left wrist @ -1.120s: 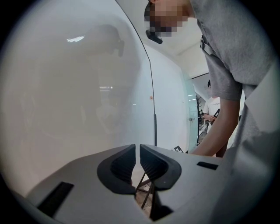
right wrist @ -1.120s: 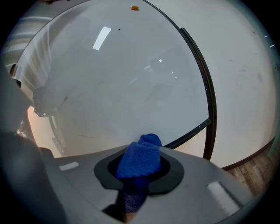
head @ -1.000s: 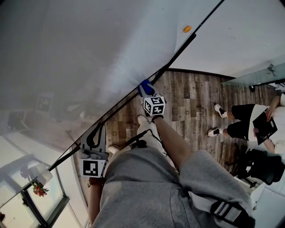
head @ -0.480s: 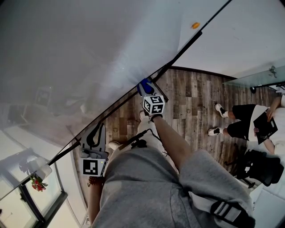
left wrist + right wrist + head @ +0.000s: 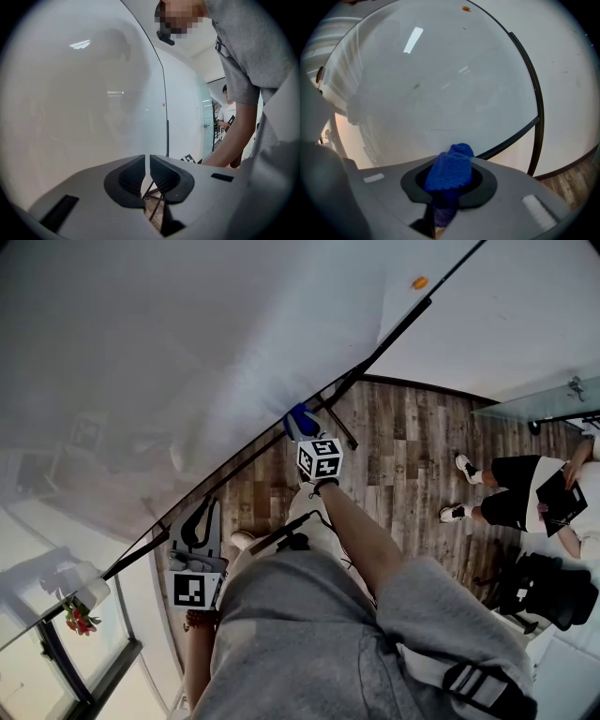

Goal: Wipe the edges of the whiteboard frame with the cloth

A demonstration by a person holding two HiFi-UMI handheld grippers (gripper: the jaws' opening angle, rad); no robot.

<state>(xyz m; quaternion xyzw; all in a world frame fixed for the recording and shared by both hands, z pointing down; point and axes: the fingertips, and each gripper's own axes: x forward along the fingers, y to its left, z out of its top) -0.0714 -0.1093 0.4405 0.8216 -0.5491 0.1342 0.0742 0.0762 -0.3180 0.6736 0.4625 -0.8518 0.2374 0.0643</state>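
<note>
The whiteboard (image 5: 187, 352) fills the upper left of the head view, and its black frame edge (image 5: 253, 451) runs diagonally along the bottom. My right gripper (image 5: 306, 435) is shut on a blue knitted cloth (image 5: 296, 418), which presses against that lower edge. In the right gripper view the cloth (image 5: 452, 171) bulges out between the jaws, with the frame (image 5: 511, 136) and its right corner just beyond. My left gripper (image 5: 197, 521) hangs lower left beside the frame. Its jaws (image 5: 147, 161) are closed to a thin slit with nothing between them.
A seated person (image 5: 525, 502) with a black clipboard is at the right on the wooden floor (image 5: 403, 465). A black bag (image 5: 548, 592) lies below them. The board's stand legs (image 5: 339, 426) cross behind the cloth. An orange magnet (image 5: 419, 282) sits on the board.
The right gripper with the cloth has slid a little left along the bottom frame edge, away from the right corner. The left gripper has stayed where it was.
</note>
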